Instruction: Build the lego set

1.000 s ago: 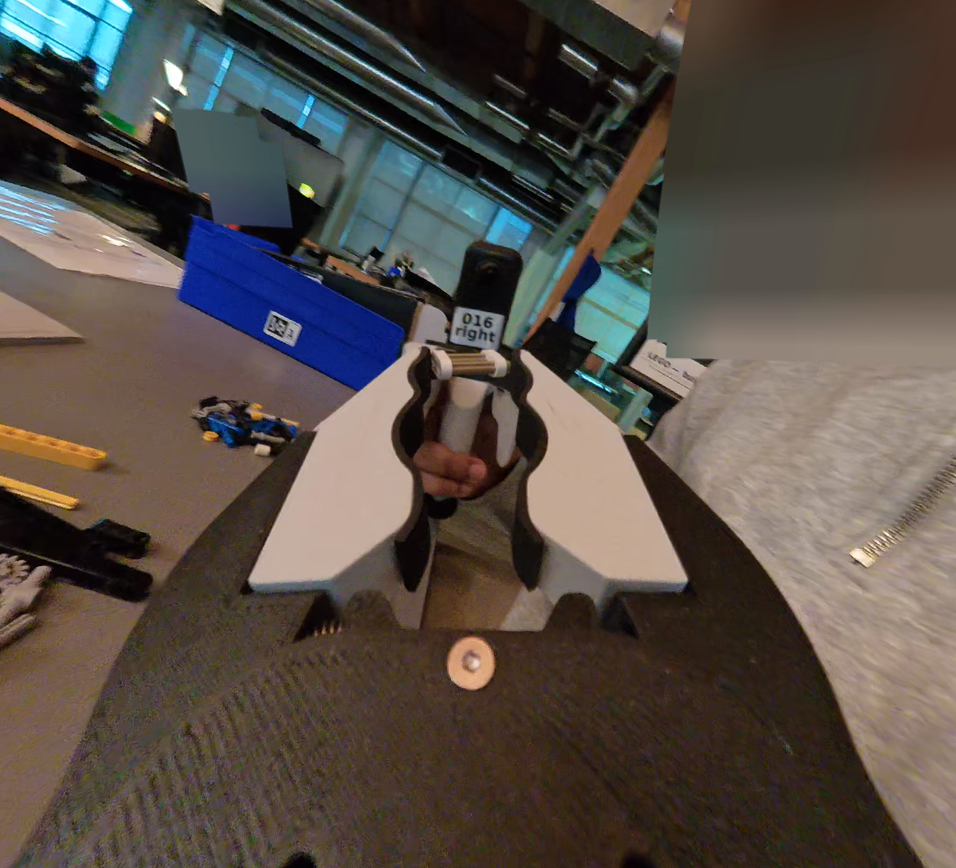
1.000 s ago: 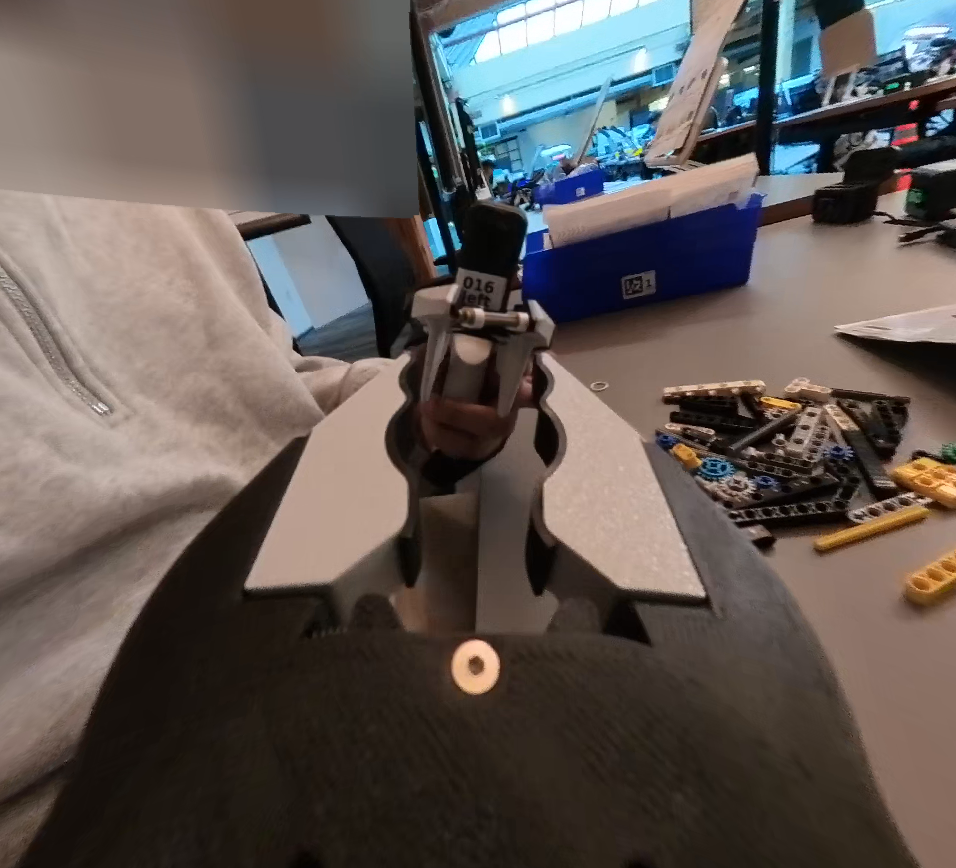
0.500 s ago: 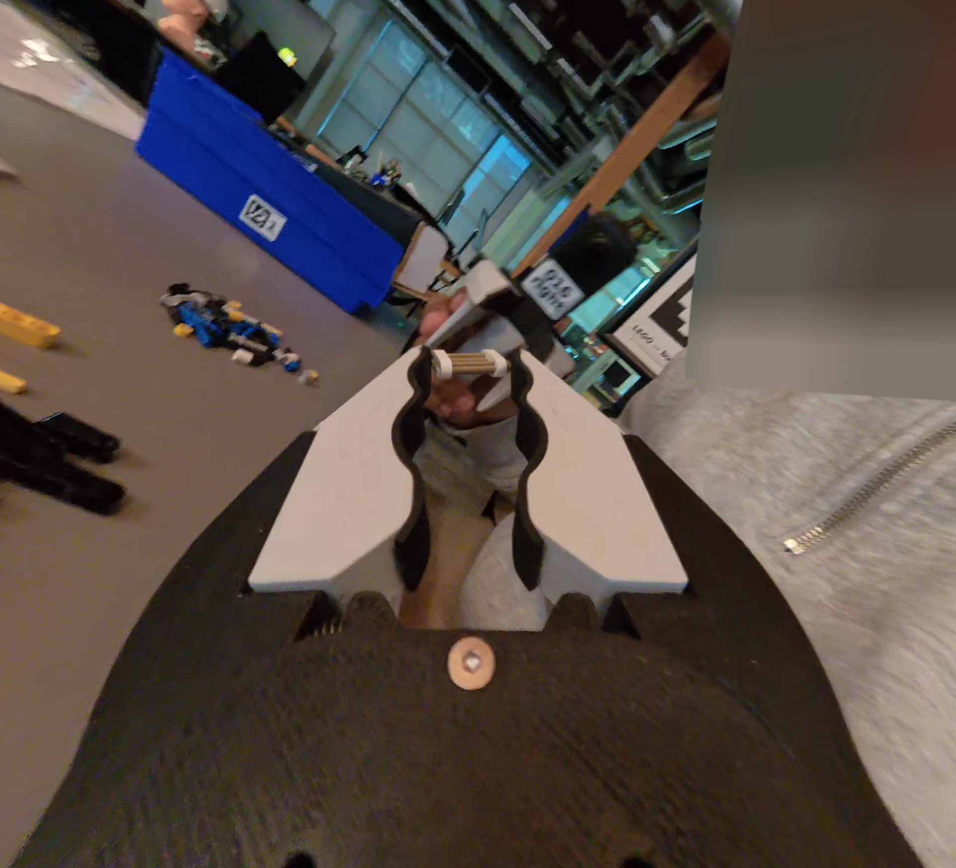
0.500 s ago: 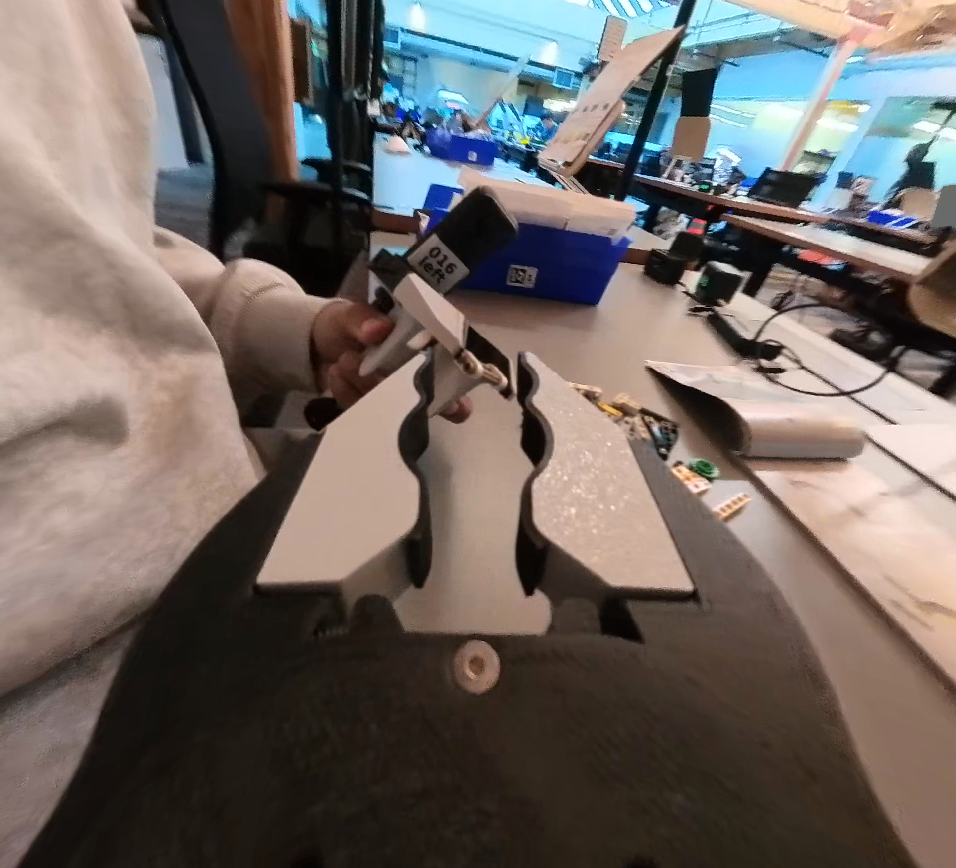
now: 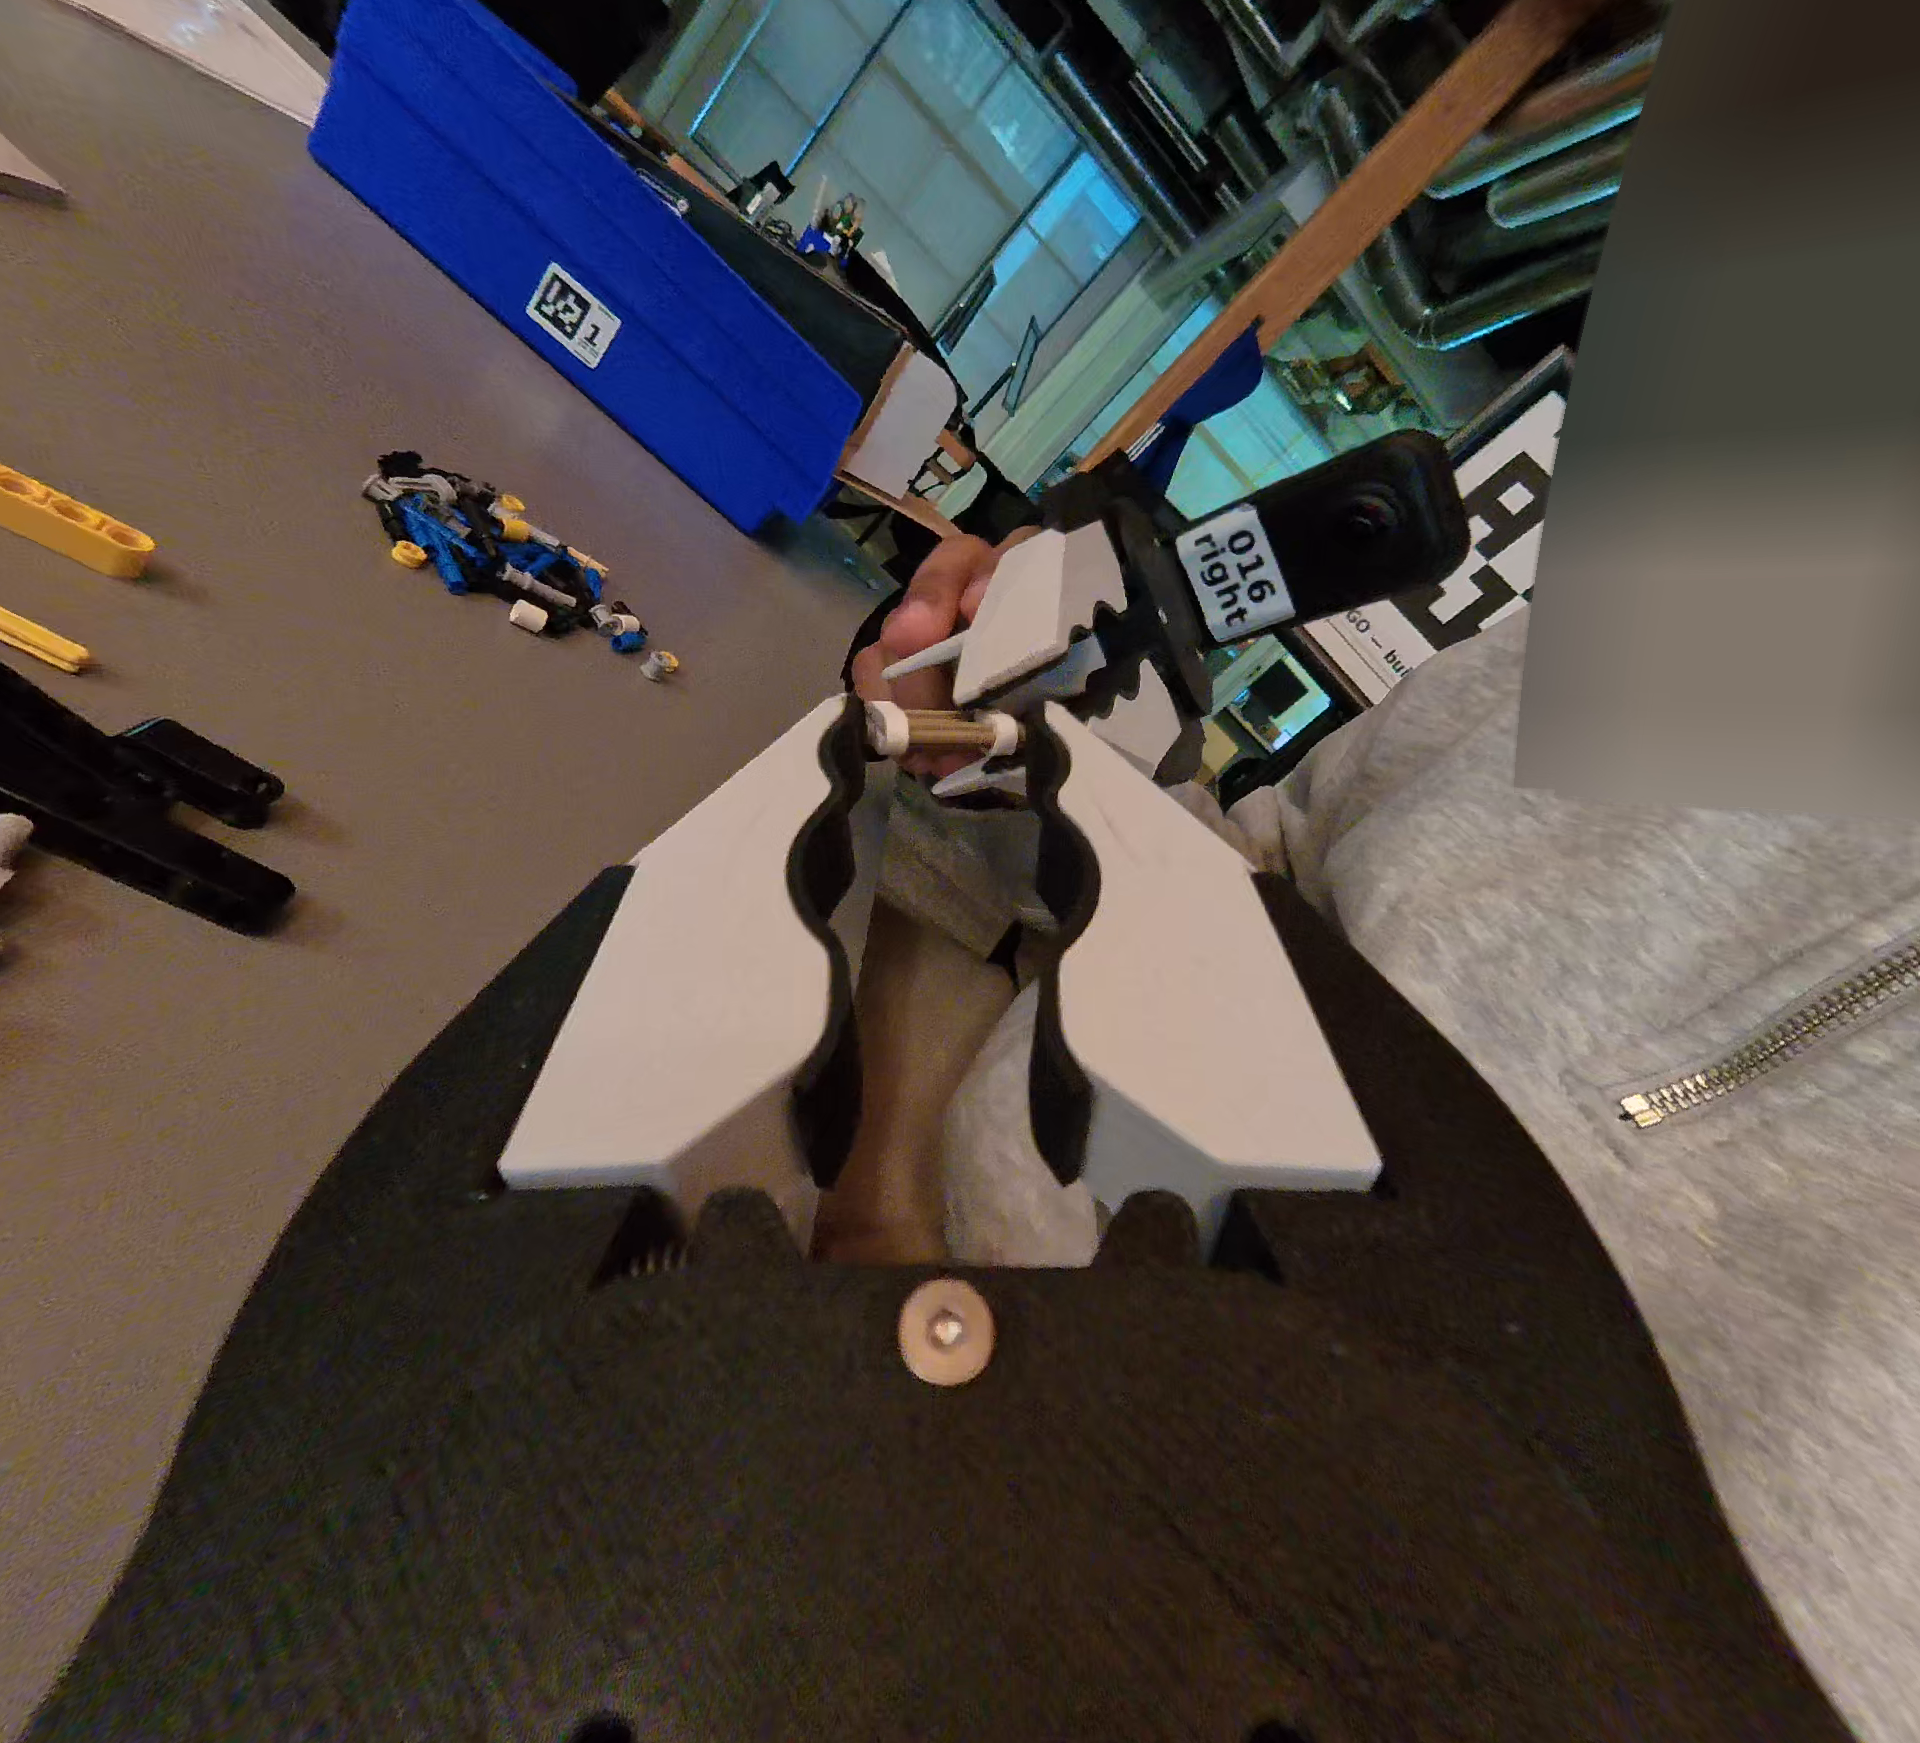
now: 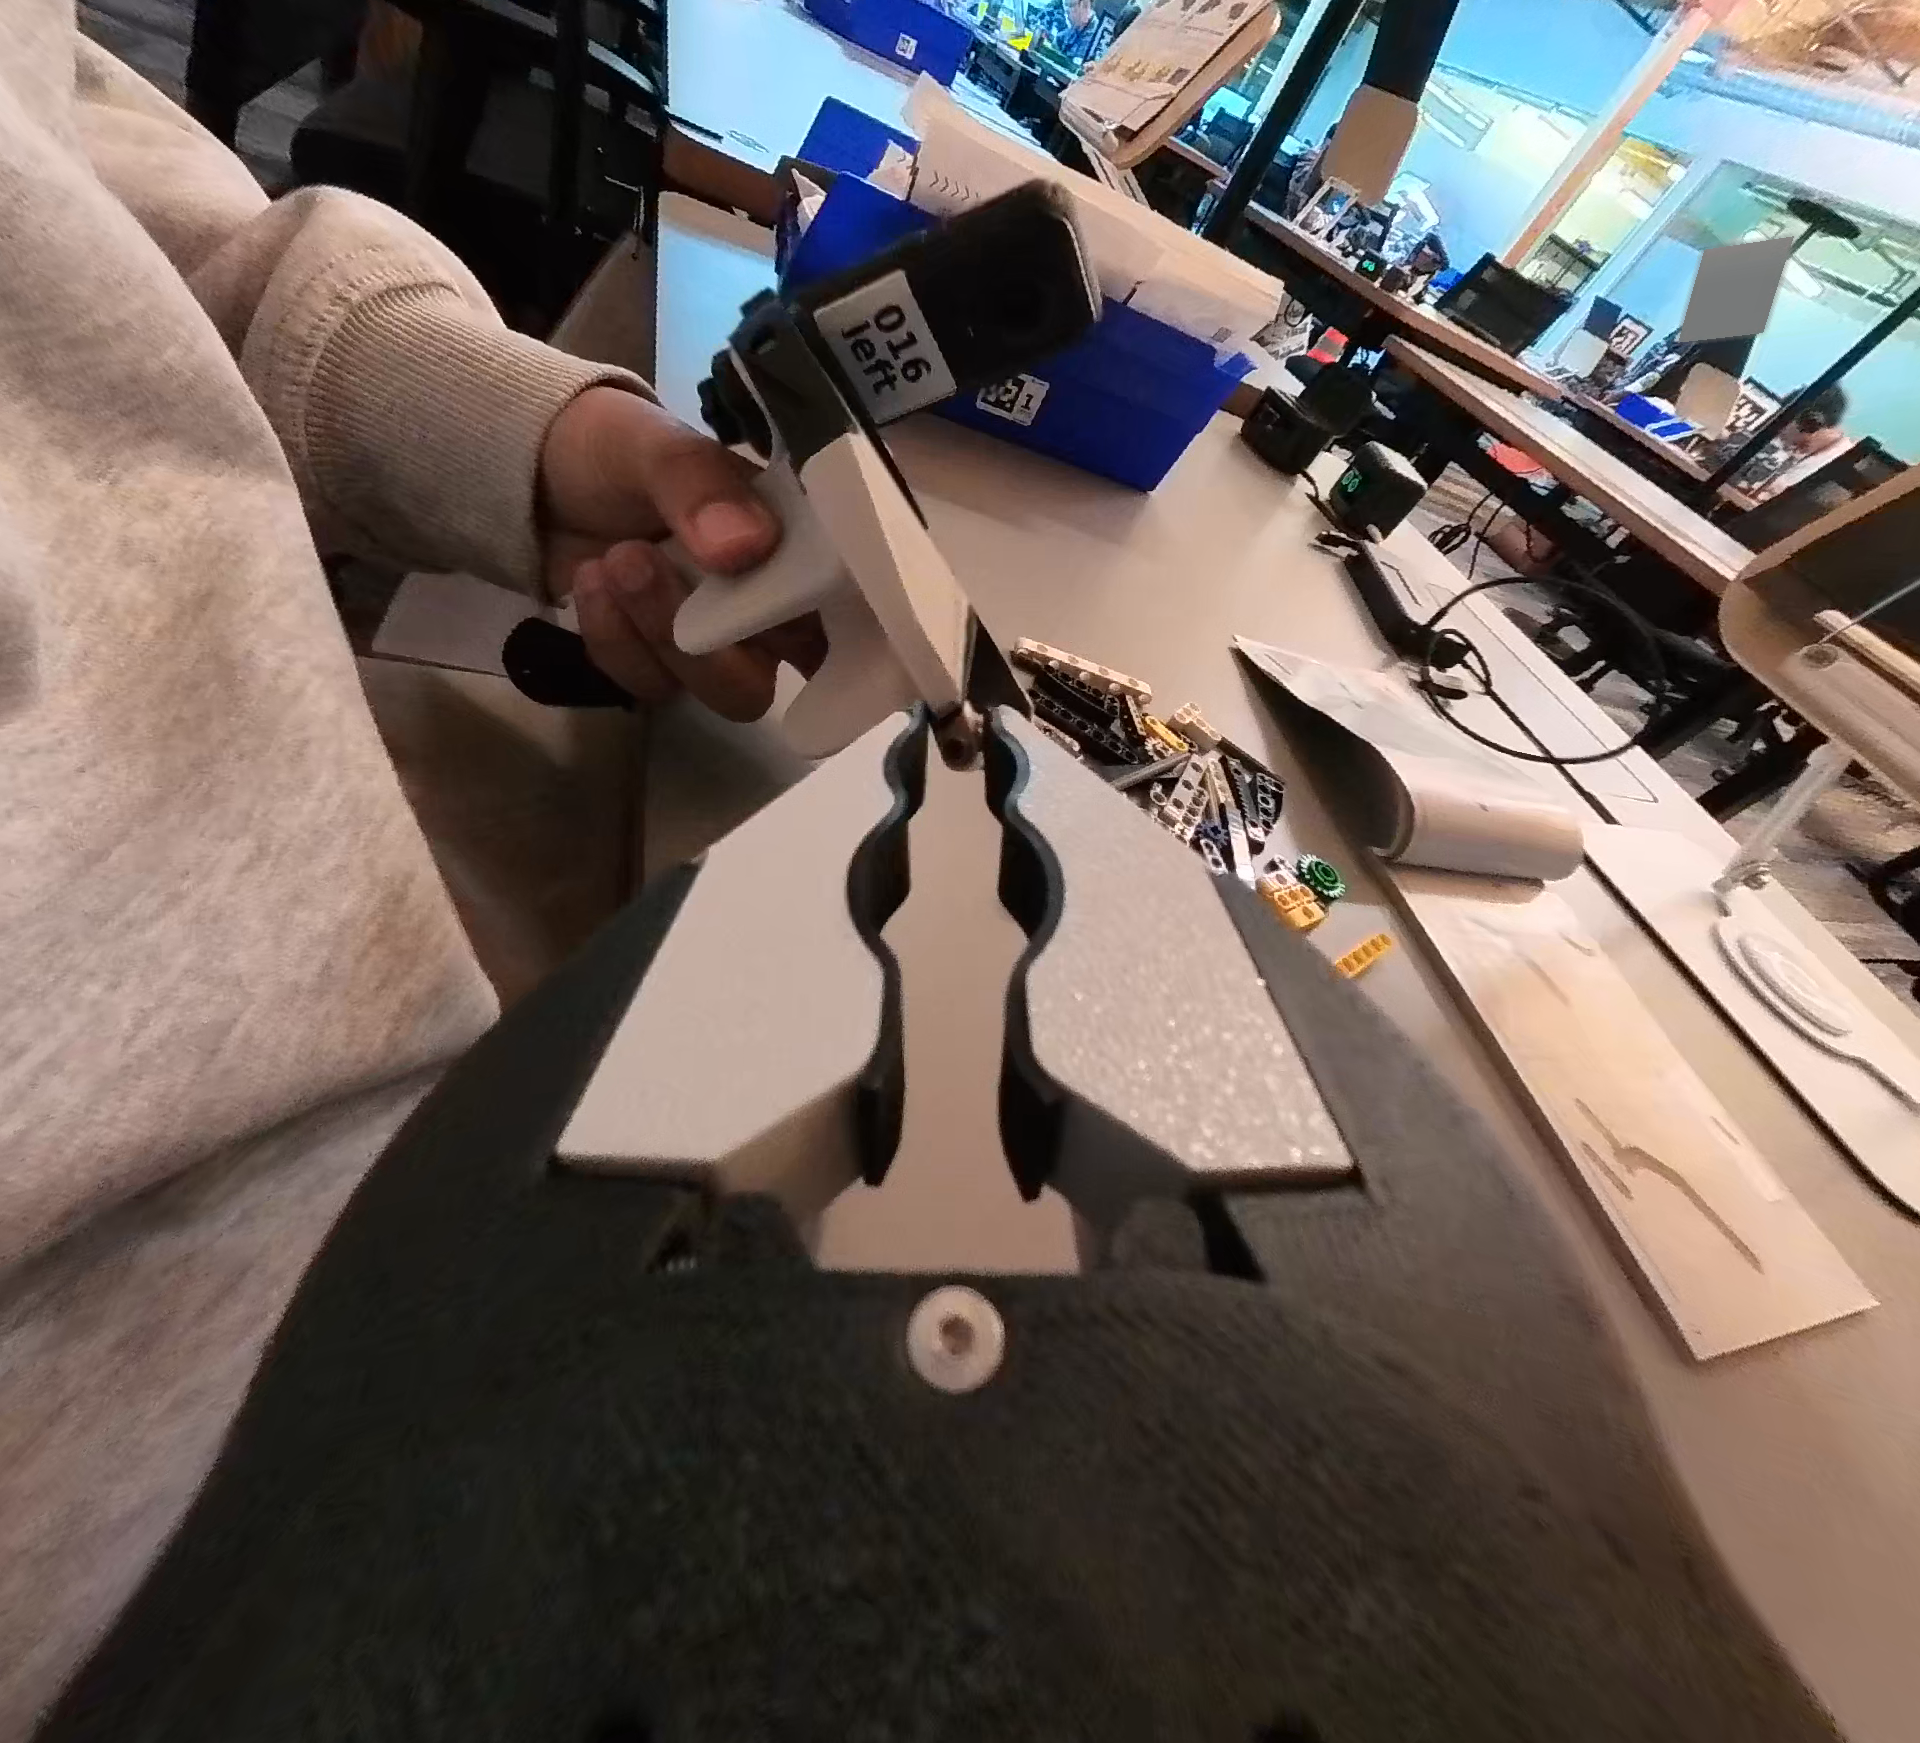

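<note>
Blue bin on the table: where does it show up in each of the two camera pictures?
Left wrist view: the blue bin is in the upper left.
Right wrist view: the blue bin is upper centre, partly behind a black camera.
Shared landmark: the small axle, near the centre of both.

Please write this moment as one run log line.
left gripper: shut on tan axle | right gripper: tips around axle end, grip unclear | spare parts: on table
</note>
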`<state>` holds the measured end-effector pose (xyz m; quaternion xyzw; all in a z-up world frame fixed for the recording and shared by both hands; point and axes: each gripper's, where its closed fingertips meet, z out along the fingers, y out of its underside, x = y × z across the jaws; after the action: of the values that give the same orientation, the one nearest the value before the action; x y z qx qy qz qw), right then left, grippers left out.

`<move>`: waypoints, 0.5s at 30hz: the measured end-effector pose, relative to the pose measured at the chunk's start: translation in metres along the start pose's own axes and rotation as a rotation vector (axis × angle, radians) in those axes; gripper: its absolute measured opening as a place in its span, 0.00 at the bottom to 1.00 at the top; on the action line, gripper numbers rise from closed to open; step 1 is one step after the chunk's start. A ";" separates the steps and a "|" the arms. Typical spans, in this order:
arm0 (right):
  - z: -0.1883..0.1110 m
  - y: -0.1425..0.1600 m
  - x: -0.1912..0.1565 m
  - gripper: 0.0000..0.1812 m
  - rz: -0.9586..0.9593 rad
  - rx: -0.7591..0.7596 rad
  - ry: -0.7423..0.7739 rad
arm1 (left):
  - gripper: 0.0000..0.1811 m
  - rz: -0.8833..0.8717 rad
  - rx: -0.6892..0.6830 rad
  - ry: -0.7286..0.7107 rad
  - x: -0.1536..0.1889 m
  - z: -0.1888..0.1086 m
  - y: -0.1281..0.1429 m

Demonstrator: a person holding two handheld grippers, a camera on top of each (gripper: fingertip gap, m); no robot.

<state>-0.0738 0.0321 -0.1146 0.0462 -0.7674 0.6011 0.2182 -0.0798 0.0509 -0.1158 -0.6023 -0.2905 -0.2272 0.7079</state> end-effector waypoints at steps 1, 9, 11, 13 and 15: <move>0.000 0.000 0.000 0.05 -0.005 -0.002 0.004 | 0.16 -0.005 0.002 0.004 0.000 0.000 0.000; -0.005 -0.004 0.010 0.03 -0.076 0.003 0.091 | 0.25 0.009 0.089 -0.069 -0.008 -0.007 -0.015; -0.005 -0.004 0.012 0.03 -0.089 0.002 0.106 | 0.26 -0.004 0.065 -0.061 -0.008 -0.005 -0.011; -0.005 0.000 0.012 0.03 -0.109 -0.017 0.106 | 0.26 -0.018 0.054 -0.044 -0.005 -0.002 -0.008; -0.003 0.003 0.010 0.03 -0.133 -0.040 0.102 | 0.26 -0.013 0.054 -0.044 -0.004 -0.001 -0.007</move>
<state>-0.0830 0.0379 -0.1132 0.0619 -0.7623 0.5716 0.2973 -0.0874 0.0489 -0.1137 -0.5860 -0.3160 -0.2103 0.7159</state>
